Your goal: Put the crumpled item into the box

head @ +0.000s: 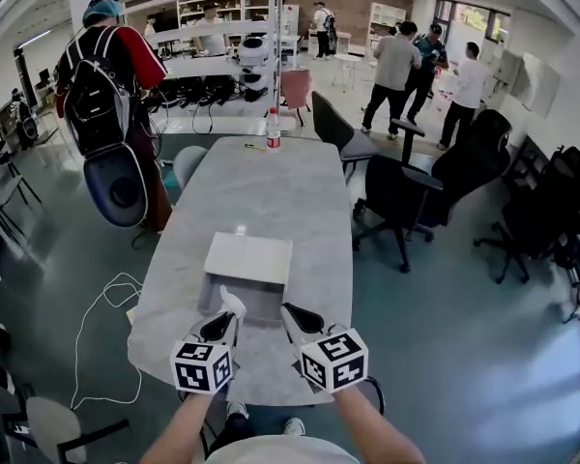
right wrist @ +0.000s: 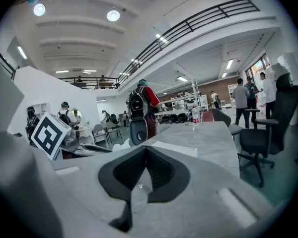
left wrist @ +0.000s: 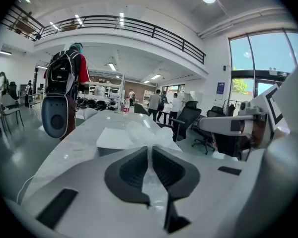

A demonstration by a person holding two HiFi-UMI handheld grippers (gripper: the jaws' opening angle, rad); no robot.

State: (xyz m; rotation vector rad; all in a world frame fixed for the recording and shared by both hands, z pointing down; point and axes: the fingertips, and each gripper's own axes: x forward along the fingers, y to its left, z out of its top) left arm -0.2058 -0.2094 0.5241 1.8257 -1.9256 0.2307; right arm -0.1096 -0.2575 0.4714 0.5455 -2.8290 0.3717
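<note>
Left gripper (head: 228,325) clamped on crumpled clear plastic (head: 232,303), which is up against the near side of the white box (head: 248,259). Box sits by the near edge of the tabletop (head: 271,187). Right gripper (head: 295,319) has jaws together, nothing in them, near the box's near right corner.

A bottle (head: 274,129) is standing at the table's (head: 271,191) far end, a person (head: 106,75) is standing alongside wearing a backpack, and possibly a cable (head: 104,329) is lying across the floor.
</note>
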